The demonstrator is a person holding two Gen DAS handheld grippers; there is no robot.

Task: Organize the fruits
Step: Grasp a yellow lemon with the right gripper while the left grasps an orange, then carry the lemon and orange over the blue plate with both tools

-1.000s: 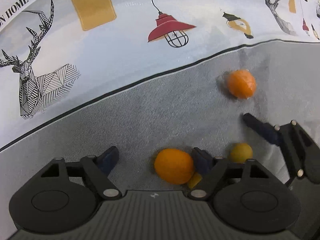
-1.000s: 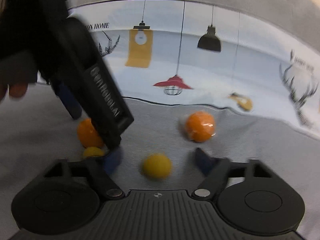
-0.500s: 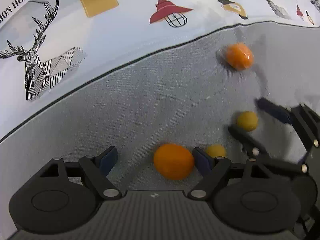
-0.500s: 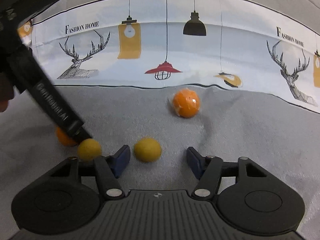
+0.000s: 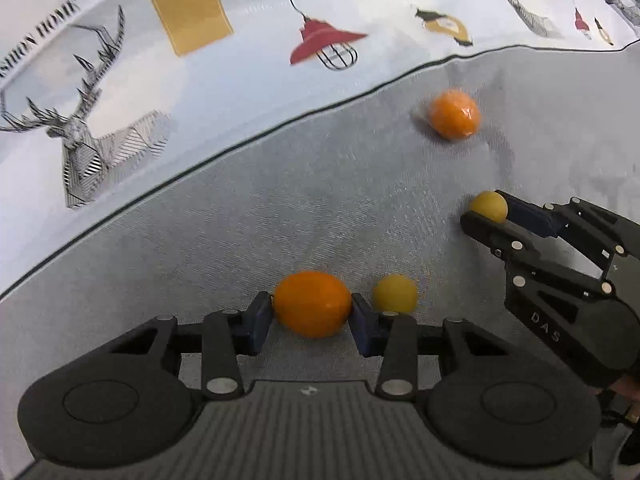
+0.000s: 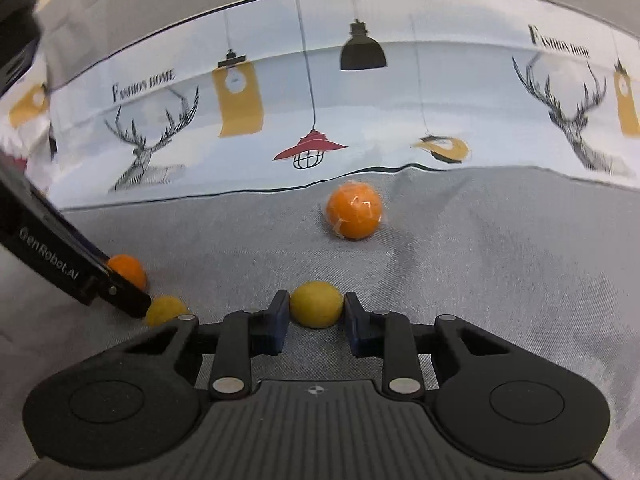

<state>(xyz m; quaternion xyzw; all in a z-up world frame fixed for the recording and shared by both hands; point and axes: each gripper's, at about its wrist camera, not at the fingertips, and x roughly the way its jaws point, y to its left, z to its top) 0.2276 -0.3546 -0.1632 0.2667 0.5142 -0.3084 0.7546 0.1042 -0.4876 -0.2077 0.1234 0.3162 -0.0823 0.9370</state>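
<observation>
An orange (image 5: 312, 304) lies on the grey cloth (image 5: 280, 208) between the blue pads of my left gripper (image 5: 312, 314); its jaws are closing and both pads touch the fruit. A small yellow fruit (image 5: 394, 293) rests just right of that gripper. My right gripper (image 6: 316, 314) is shut on a second yellow fruit (image 6: 316, 304), also seen in the left wrist view as the yellow fruit (image 5: 488, 207) at the right. A plastic-wrapped orange (image 6: 353, 210) sits alone farther back.
Beyond the grey cloth runs a white printed cloth (image 6: 320, 100) with deer, lamps and lettering, meeting it along a dark line. The left tool's dark body (image 6: 60, 268) crosses the left edge of the right wrist view.
Both grippers went from wide open to closed on fruit: the left on the orange, the right on the yellow fruit. The right gripper swung in from the right side of the left view.
</observation>
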